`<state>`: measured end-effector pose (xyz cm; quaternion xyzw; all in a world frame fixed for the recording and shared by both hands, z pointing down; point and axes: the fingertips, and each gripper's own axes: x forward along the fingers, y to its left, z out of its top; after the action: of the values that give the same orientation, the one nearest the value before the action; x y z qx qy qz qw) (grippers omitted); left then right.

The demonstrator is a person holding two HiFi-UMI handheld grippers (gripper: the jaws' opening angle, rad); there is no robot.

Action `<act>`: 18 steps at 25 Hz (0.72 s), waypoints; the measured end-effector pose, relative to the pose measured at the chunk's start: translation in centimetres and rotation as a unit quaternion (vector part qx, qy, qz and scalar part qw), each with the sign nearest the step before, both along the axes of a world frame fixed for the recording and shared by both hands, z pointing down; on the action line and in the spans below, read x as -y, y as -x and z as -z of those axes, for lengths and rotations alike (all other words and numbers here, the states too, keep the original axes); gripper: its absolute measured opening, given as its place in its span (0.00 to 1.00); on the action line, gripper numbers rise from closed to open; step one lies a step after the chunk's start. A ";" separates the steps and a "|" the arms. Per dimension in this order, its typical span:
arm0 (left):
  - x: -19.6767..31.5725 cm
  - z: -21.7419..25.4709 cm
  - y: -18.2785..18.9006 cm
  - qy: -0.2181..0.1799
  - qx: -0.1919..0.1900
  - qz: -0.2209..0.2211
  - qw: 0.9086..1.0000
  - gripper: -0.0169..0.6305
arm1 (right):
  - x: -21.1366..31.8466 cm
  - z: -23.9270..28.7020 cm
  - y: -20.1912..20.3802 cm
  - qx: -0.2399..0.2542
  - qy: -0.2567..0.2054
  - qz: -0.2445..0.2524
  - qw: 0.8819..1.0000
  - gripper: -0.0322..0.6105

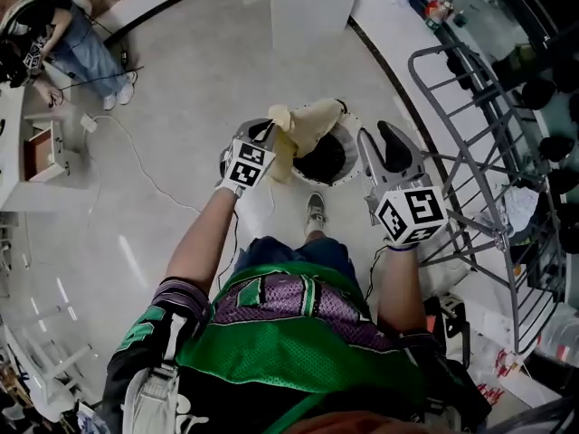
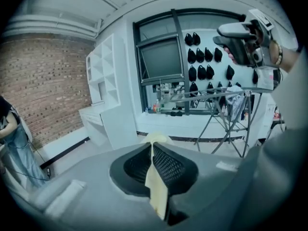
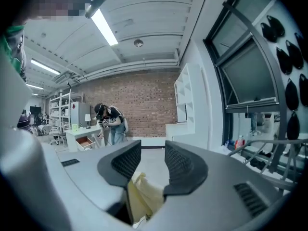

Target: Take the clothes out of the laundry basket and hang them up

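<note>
Grey metal drying rack (image 2: 207, 96) stood right of the round white laundry basket (image 1: 336, 181). The pale yellow cloth garment (image 1: 303, 127) hung just above the basket, pinched tight in the left gripper (image 1: 270, 132). The right gripper (image 1: 387, 147), beside the basket, gaped empty. Looked like the lift-out step to me. Next it needs draping over a rail.

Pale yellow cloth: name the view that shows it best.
The head view: the pale yellow cloth shows almost whole, hanging from the left tool. The left gripper view gives only a thin strip pinched between that tool's jaws; the right gripper view only a crumpled part below the right tool's open jaws.
</note>
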<state>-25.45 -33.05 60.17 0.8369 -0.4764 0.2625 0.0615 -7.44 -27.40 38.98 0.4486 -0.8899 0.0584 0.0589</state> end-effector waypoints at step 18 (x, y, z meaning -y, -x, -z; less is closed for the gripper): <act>-13.0 21.0 -1.2 -0.128 -0.075 -0.066 0.987 0.06 | -18.1 8.8 1.3 -0.003 -0.038 -0.049 0.998 0.27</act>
<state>-24.23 -20.08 39.20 0.8849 -0.4436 0.1394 -0.0280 -8.77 -9.32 30.19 0.4935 -0.8684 0.0263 0.0413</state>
